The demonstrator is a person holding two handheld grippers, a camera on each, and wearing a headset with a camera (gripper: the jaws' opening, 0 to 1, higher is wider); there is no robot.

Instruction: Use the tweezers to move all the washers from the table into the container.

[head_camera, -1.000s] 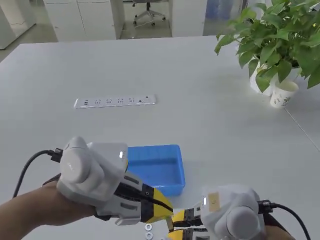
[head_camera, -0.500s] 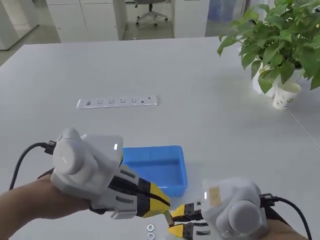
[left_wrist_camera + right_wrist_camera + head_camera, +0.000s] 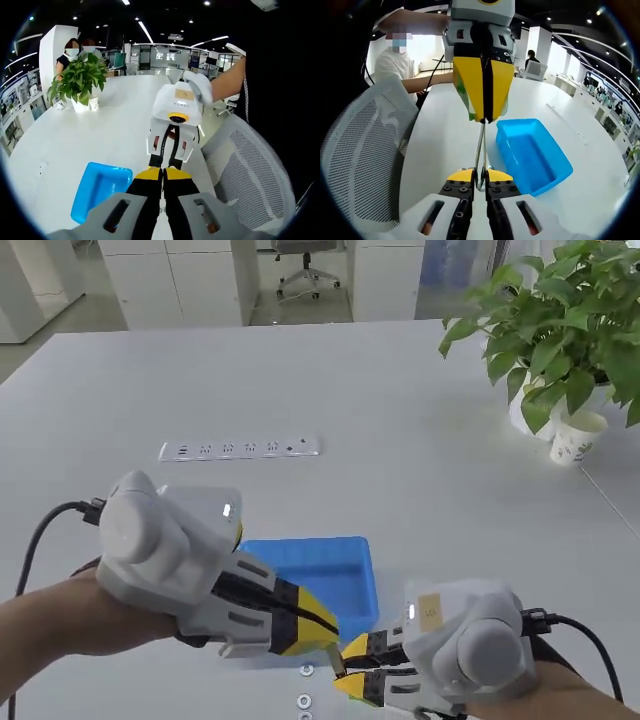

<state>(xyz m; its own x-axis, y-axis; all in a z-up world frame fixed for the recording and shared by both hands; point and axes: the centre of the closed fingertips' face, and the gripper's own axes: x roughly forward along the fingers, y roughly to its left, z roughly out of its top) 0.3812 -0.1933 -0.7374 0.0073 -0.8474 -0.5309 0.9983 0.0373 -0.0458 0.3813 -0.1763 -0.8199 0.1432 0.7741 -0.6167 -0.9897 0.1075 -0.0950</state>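
Tweezers (image 3: 480,150) clamped by both left gripper (image 3: 335,636) and right gripper (image 3: 345,668), bottom centre.
The left gripper hides the blue container's (image 3: 352,552) lower-left corner; two washers (image 3: 306,671) lie just below it; power strip (image 3: 238,449) mid-left, plant (image 3: 560,330) upper right.

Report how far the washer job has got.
Done: nothing that shows. The visible floor of the blue container looks bare. In hand: the tweezers are clamped by both the left gripper and the right gripper, tip to tip. Left: one washer on the table by the container's front wall, and a second washer nearer the person.
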